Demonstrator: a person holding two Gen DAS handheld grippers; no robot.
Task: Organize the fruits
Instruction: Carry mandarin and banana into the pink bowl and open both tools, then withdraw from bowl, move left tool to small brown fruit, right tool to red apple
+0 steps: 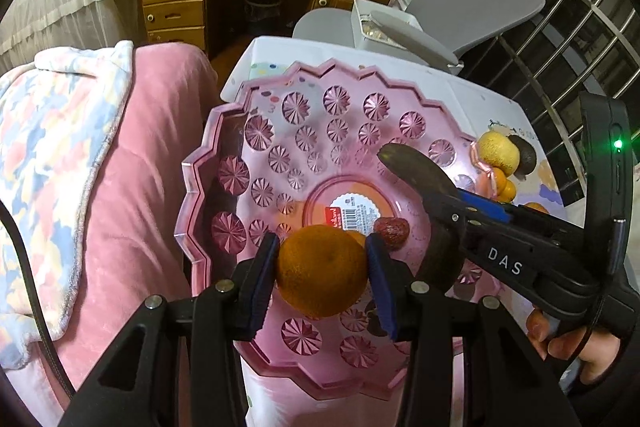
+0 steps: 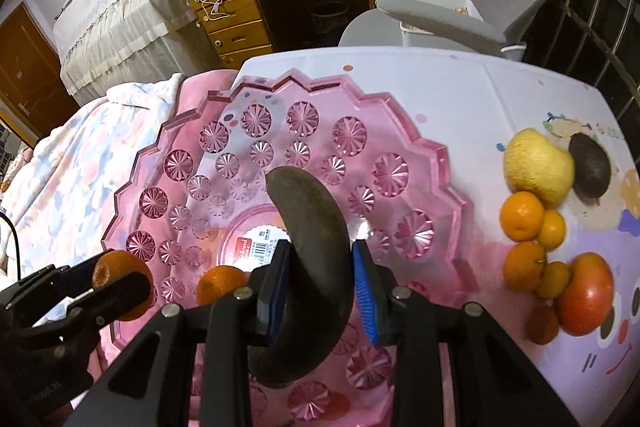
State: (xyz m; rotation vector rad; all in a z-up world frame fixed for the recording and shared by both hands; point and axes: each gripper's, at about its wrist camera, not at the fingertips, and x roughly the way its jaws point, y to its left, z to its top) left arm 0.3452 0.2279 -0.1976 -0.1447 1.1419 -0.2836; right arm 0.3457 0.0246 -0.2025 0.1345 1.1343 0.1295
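Left wrist view is showing the left gripper (image 1: pixel 322 269) pinching a mandarin (image 1: pixel 322 271) between its blue pads, hanging over the near part of the pink tray (image 1: pixel 208 147), with a reddish date (image 1: pixel 394 229) lying just beyond the right fingertip. The right gripper (image 2: pixel 320 279) is clamping a dark curved banana (image 2: pixel 316 227) whose tip is arching past the fingertips over the tray's centre, so both hands seem to be delivering fruit, and next each is needing to lower and let go gently. Only the right wrist view is revealing the fruit pile (image 2: pixel 536 219) waiting on the tablecloth, well off to the right of its fingers.
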